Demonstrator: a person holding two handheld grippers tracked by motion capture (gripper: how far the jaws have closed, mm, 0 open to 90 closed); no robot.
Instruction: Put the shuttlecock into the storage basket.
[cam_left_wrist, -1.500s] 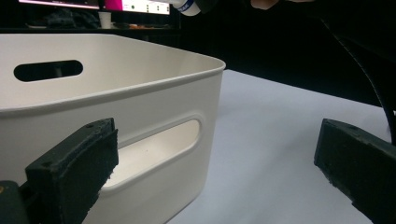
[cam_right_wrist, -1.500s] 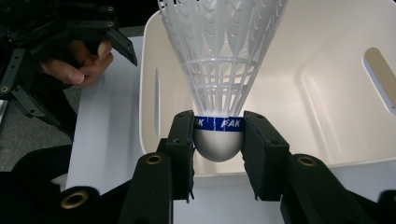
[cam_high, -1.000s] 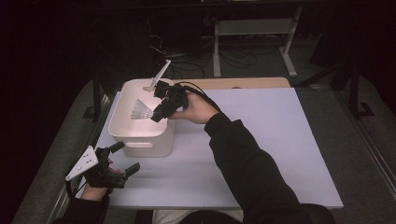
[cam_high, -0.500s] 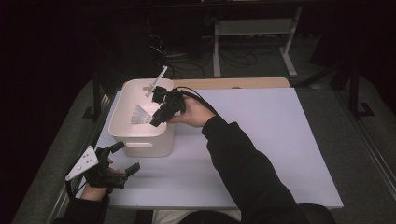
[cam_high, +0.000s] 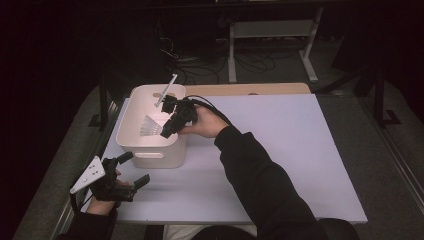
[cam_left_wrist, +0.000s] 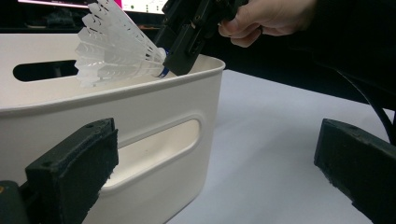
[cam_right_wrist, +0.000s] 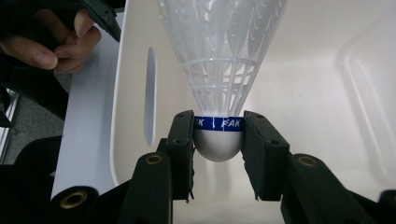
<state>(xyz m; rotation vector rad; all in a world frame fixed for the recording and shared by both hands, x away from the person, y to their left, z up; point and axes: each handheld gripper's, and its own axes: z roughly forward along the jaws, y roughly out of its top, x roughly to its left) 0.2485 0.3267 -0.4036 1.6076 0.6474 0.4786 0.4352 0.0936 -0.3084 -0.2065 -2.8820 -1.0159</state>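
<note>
Right tongs (cam_right_wrist: 218, 135) clamped on the rounded base of a white plastic shuttlecock (cam_right_wrist: 219, 70), holding it over the open white storage bin (cam_high: 129, 131), skirt pointing away. Left tongs (cam_high: 131, 170), jaws spread wide and empty, rest on the white counter (cam_high: 300, 150) just beside the bin's handle side.

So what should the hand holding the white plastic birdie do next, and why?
Probably lower it a little and then open the jaws. The right gripper pinches the white plastic shuttlecock by its rounded cork, right over the open white plastic bin, skirt pointing at the bin's floor. The left gripper waits open on the table beside the bin, so nothing blocks the drop.
</note>
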